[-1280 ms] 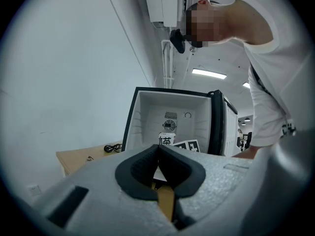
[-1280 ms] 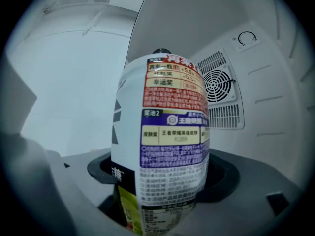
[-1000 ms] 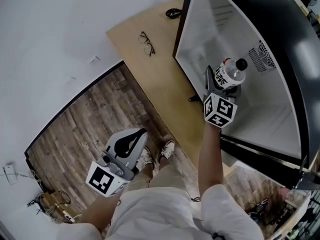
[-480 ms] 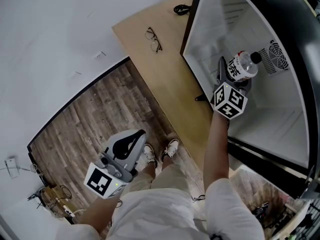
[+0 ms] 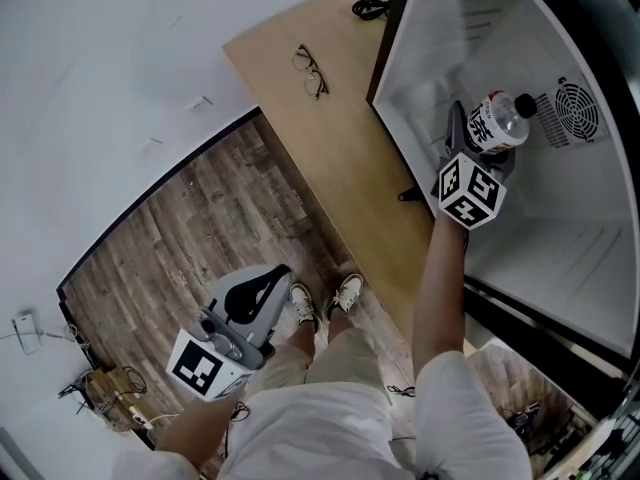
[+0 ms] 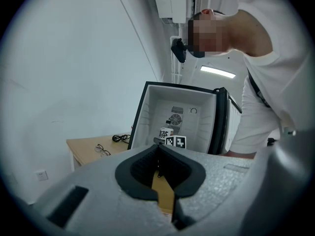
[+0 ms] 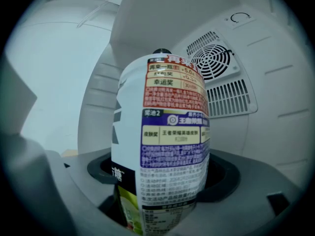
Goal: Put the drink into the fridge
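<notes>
Hanging low at the left, the left gripper [image 5: 264, 284] has its jaws closed on nothing; the right gripper [image 5: 481, 150] clamps the drink bottle [image 5: 495, 120] at its lower body, inside the fridge [image 5: 545, 253], near the back vent [image 5: 577, 113]; the bottle seems full, rather heavy, with a slippery label; the stiff lower body suits a firm hold.

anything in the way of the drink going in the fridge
Nothing visible does. The right gripper holds the drink inside the open fridge, with only bare white walls and the fan grille behind it.
</notes>
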### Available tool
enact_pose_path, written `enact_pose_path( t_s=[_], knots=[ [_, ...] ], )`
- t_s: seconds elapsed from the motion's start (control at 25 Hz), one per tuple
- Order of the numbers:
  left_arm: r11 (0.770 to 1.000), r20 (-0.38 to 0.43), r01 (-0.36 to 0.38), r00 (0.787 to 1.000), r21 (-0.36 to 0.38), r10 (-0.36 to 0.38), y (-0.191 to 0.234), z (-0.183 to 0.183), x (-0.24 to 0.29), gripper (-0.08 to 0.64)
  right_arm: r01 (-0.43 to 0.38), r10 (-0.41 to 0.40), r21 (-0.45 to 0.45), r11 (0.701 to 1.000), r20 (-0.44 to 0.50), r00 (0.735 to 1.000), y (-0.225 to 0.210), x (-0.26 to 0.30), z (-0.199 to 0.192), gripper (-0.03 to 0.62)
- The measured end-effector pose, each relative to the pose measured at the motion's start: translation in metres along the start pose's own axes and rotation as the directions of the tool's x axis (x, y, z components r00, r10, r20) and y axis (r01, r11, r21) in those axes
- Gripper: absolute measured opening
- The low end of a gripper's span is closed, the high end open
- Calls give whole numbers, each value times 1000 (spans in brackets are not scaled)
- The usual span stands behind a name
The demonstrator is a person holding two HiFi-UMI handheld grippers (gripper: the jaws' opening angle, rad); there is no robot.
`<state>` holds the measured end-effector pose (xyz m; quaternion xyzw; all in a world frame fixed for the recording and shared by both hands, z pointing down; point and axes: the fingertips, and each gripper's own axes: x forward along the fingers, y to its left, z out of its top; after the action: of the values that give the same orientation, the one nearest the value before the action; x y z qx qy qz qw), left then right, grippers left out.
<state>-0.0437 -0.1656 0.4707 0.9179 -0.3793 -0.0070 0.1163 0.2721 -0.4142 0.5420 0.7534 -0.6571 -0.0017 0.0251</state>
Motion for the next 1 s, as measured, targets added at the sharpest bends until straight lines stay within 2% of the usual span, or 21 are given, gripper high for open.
enact_pose_path(
  t_s=[0.36,0.8,1.0],
  knots=[
    [998,-22,-11,1000,-55,10,10,-24,-2,14,-12,12,-16,1000,-29,1000,0,5,-5,433],
    [997,2,0,1000,-79,0,-1,-22,-11,14,-36,36,1,999,-89,995,4,-33,-16,445],
    [998,28,16,1000,-65,-14,-8,-9,-17,14,-46,46,-4,999,-97,994,8,-57,-10,432]
  ],
)
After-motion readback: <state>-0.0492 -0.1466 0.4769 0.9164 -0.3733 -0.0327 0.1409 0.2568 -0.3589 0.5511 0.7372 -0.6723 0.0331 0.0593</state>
